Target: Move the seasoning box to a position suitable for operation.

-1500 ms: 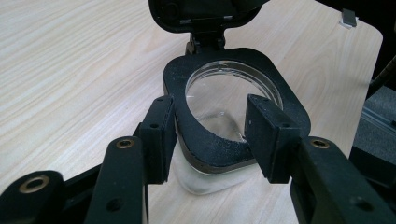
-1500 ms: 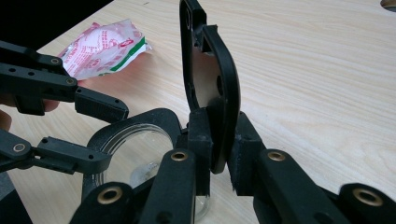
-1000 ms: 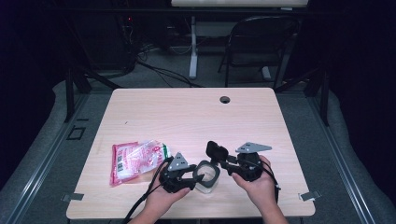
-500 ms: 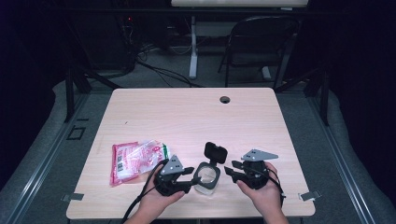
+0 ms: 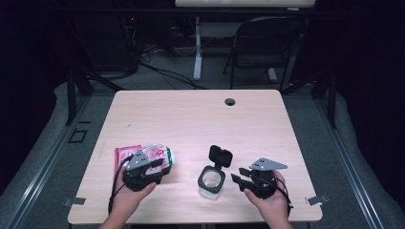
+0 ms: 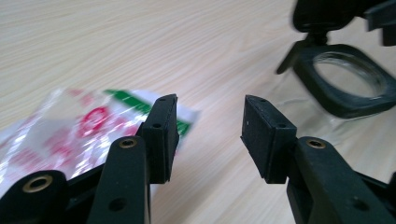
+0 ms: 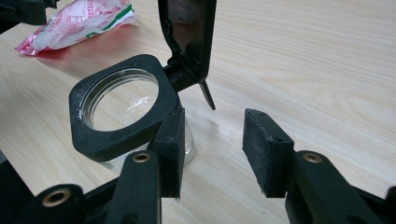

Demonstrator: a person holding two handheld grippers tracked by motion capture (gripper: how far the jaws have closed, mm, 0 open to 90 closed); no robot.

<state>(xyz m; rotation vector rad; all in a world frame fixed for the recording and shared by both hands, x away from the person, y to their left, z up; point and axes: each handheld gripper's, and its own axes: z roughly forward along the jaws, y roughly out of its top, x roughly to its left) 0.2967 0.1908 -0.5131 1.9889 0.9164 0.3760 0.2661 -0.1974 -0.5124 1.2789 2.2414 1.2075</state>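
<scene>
A clear glass jar (image 5: pixel 211 182) with a black square collar stands near the table's front edge, its black hinged lid (image 5: pixel 220 155) flipped up. A red, white and green plastic packet (image 5: pixel 149 154) lies to its left. My left gripper (image 5: pixel 155 167) is open at the packet's near edge with nothing between its fingers. In the left gripper view the packet (image 6: pixel 70 133) lies behind the left finger and the jar (image 6: pixel 350 79) is at the upper right. My right gripper (image 5: pixel 239 174) is open just right of the jar; the jar (image 7: pixel 121 107) sits beside its left finger (image 7: pixel 170 149), not between the two.
The light wooden table (image 5: pixel 191 119) has a round cable hole (image 5: pixel 230 101) near its far edge. A folding chair (image 5: pixel 265 47) and a desk leg stand on the floor beyond it. Both hands rest at the table's front edge.
Both grippers have drawn away from the jar. The left one moved left to the packet, the right one moved right. The jar stays in place with its lid up.
</scene>
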